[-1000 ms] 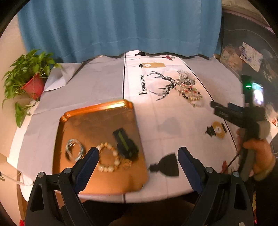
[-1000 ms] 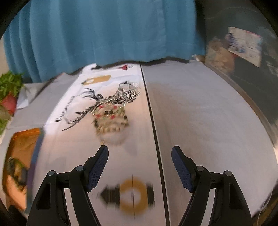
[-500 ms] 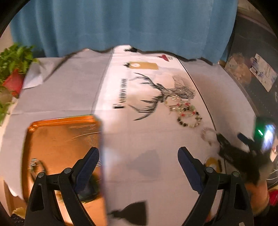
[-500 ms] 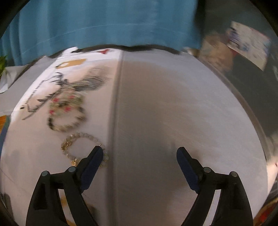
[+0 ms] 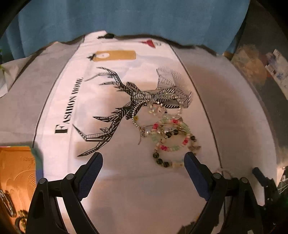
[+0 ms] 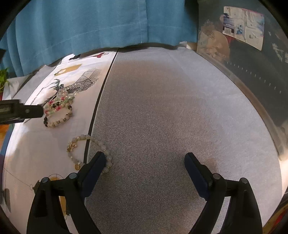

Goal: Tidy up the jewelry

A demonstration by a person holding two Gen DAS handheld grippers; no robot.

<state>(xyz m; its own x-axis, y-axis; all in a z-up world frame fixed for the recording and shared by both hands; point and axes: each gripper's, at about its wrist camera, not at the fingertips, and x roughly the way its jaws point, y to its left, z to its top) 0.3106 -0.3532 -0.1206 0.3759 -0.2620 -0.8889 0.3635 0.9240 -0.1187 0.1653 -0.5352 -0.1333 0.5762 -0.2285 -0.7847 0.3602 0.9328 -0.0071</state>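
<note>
Counter point(image 6: 162, 111), round, covered by a grey woven cloth with a white printed panel bearing a black stag figure point(image 5: 115, 115) and lettering; a blue curtain point(image 5: 126, 16) is hung behind it

Orange-gold metal tray point(image 5: 16, 172), rectangular, seen at the lower left edge of the left wrist view, well apart from the loose jewelry; a few small pieces are already laid in it, too blurred to be told apart

Cluster of tangled beaded bracelets point(image 5: 169, 136), pink, green, black and cream beads with fine metal chains and charms, lying on the white panel over the stag print. It is placed ahead of the left gripper point(image 5: 143, 160) and toward its right finger, whose tip lies just beside the nearest black-and-cream strand. The cluster is stretched away from the gripper, toward the curtain

Single bracelet of pale round beads with a gold charm point(image 6: 90, 153), laid across the black border line between white panel and grey cloth. It lies at the left finger of the right gripper point(image 6: 144, 162), partly hidden behind that finger, not between the jaws

Left gripper: jaws held wide apart, nothing grasped. Judged the nearer to the cluster

Right gripper: jaws wide apart, nothing between them. Judged the nearer to the pale bracelet; a shift to its left would be needed
</note>
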